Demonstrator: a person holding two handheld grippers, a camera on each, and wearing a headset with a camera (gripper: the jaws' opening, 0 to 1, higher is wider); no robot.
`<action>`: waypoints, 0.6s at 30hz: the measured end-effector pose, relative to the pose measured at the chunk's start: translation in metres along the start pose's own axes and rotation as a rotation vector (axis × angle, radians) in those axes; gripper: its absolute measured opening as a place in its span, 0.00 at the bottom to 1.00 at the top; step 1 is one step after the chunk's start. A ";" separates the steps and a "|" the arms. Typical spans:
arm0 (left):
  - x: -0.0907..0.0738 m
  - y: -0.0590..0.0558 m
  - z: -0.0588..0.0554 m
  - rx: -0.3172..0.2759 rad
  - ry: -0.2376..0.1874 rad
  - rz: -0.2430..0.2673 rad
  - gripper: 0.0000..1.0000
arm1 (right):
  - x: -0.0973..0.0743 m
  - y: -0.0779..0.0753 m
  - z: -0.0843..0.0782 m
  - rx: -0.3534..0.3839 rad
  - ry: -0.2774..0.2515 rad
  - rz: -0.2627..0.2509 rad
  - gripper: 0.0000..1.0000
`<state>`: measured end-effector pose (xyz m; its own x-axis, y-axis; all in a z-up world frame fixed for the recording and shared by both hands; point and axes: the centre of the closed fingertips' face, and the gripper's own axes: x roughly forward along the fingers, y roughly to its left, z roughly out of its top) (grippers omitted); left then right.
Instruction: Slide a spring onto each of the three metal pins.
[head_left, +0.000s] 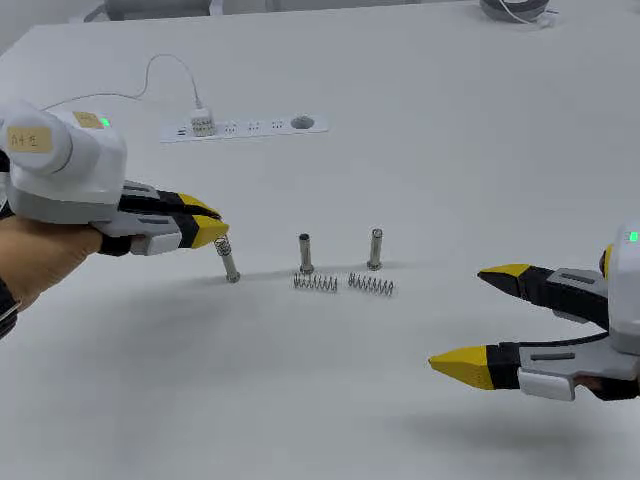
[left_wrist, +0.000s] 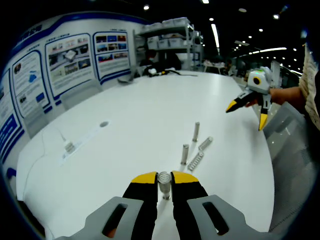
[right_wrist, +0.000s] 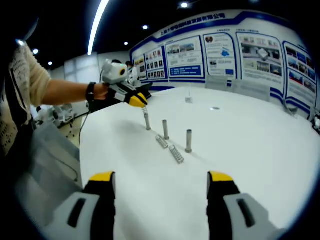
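Gripping a spring (head_left: 222, 243) in the left gripper (left_wrist: 164, 178), clenched on its coils, right at the top of the left pin (head_left: 230, 264). Leaning that pin over, by the look of the head view, with only its small foot on the surface (head_left: 450, 150). Hard to say whether threaded over the tip or merely touching it; too small to judge. Holding the right gripper (head_left: 455, 318) spread wide and empty, well apart to the right.

Standing upright nearby: the middle pin (head_left: 305, 253) and the right pin (head_left: 375, 249), with a loose spring (head_left: 316, 283) and a second loose spring (head_left: 371, 284) lying just in front of them.

Main risk: toppling the left pin by pressing down off its axis, with nothing bracing the foot. Could also knock the middle pin in falling. Squeezing too hard might pinch the coils against the shaft and jam them partway. Letting go before fully seated might flick the spring off and send it rolling. Sweeping low with either gripper could scatter the loose springs. Too far away, the right gripper, to steady anything in time.
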<state>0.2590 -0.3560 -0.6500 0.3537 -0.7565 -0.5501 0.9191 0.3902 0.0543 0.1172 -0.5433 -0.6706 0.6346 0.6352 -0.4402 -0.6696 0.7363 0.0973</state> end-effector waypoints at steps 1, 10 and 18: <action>0.001 -0.001 -0.001 0.002 0.002 -0.001 0.09 | 0.000 0.000 0.000 0.002 0.001 0.000 0.76; 0.011 -0.003 -0.013 0.017 0.034 -0.005 0.09 | 0.000 0.001 -0.004 0.010 0.007 0.000 0.76; 0.019 -0.004 -0.023 0.030 0.064 -0.010 0.09 | -0.001 0.001 -0.007 0.017 0.011 -0.004 0.76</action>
<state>0.2580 -0.3598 -0.6799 0.3335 -0.7251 -0.6025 0.9277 0.3662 0.0726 0.1132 -0.5446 -0.6760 0.6326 0.6299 -0.4506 -0.6607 0.7425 0.1104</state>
